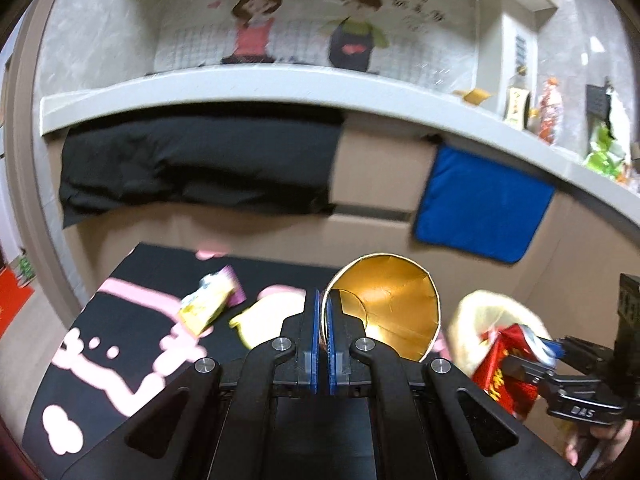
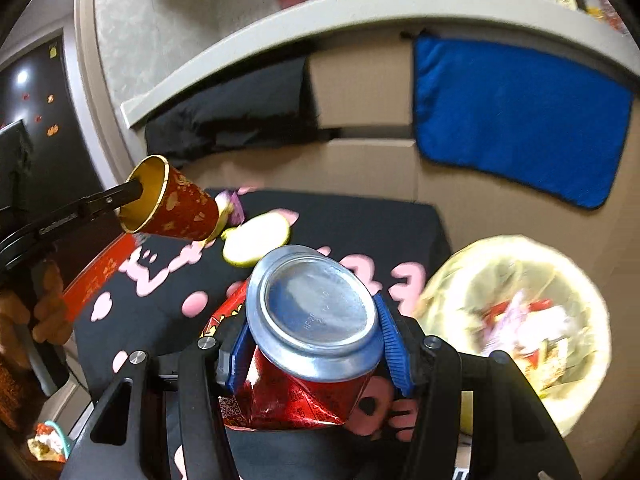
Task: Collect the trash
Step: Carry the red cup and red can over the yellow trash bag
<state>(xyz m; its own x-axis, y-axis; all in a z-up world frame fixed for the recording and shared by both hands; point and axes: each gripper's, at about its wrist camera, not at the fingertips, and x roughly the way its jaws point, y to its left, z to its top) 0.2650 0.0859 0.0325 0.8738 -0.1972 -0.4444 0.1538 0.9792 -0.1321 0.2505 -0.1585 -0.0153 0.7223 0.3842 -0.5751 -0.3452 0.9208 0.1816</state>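
Right wrist view alone shows the lined trash bin's (image 2: 516,320) contents, at right of the black patterned cloth (image 2: 340,220). Crushed red can (image 2: 308,332): base toward camera, long axis along the fingers, clamped in the half-wide right gripper (image 2: 312,344). Paper cup (image 1: 386,304): mouth toward the left wrist camera, rim pinched by the closed left gripper (image 1: 322,316).

A red paper cup (image 2: 176,204) with gold lining hangs tipped on its side, its rim pinched. A crushed red can (image 2: 308,344), silver base up, is held aloft. A yellow-and-purple wrapper (image 1: 210,300) lies on the black-and-pink cloth (image 1: 120,340); the bag-lined bin (image 2: 516,320) beside it holds wrappers.
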